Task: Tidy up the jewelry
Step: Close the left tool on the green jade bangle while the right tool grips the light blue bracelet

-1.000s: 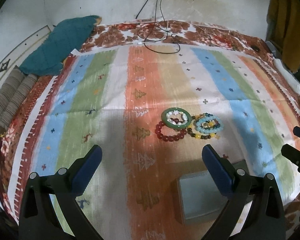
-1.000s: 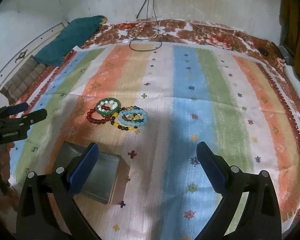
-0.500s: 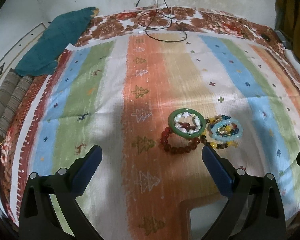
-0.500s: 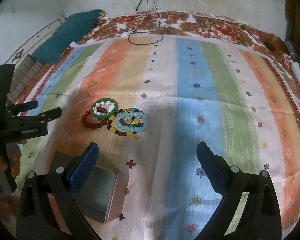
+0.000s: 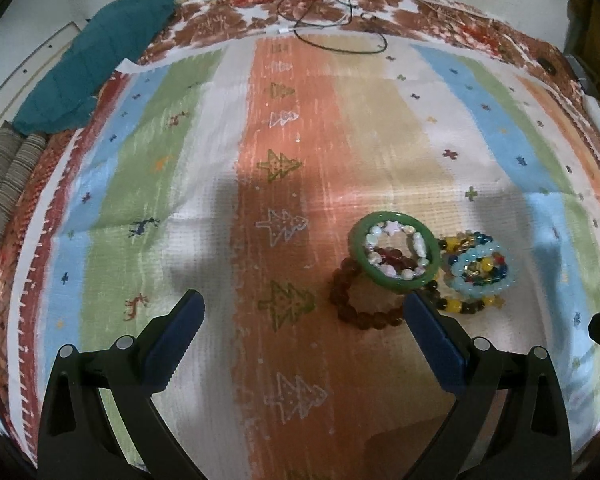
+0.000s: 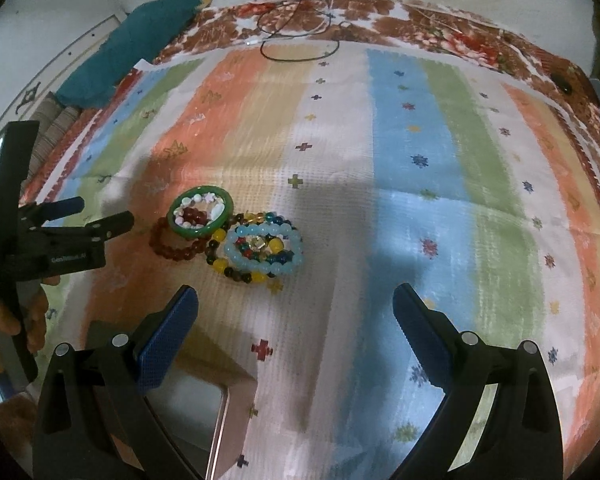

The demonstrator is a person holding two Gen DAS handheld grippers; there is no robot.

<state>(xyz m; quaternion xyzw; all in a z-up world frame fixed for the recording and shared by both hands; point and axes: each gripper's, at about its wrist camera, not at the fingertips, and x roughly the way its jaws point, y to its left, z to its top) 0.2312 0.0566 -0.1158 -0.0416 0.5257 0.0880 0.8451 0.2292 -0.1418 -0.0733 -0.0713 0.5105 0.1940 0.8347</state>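
Note:
A pile of bracelets lies on the striped cloth: a green bangle [image 5: 394,256] with white beads inside, a dark red bead bracelet [image 5: 364,312], a light blue bead bracelet [image 5: 480,268] and a yellow-and-dark bead strand [image 5: 460,306]. My left gripper [image 5: 304,312] is open and empty, its right finger just before the red bracelet. In the right wrist view the pile [image 6: 228,240] lies ahead left of my open, empty right gripper [image 6: 296,308]. The left gripper [image 6: 84,220] shows there beside the bangle [image 6: 200,216]. A box [image 6: 216,404] sits under the right gripper's left finger.
A teal cushion [image 5: 100,56] and a striped pillow [image 5: 4,184] lie at the far left of the bed. A black cable [image 5: 332,28] loops at the far edge by the wall. The box corner [image 5: 412,448] shows at the bottom of the left wrist view.
Both grippers have moved forward and down toward the bracelet pile, which now looks larger and nearer. The box has slid to the bottom of both views. Both stay open.

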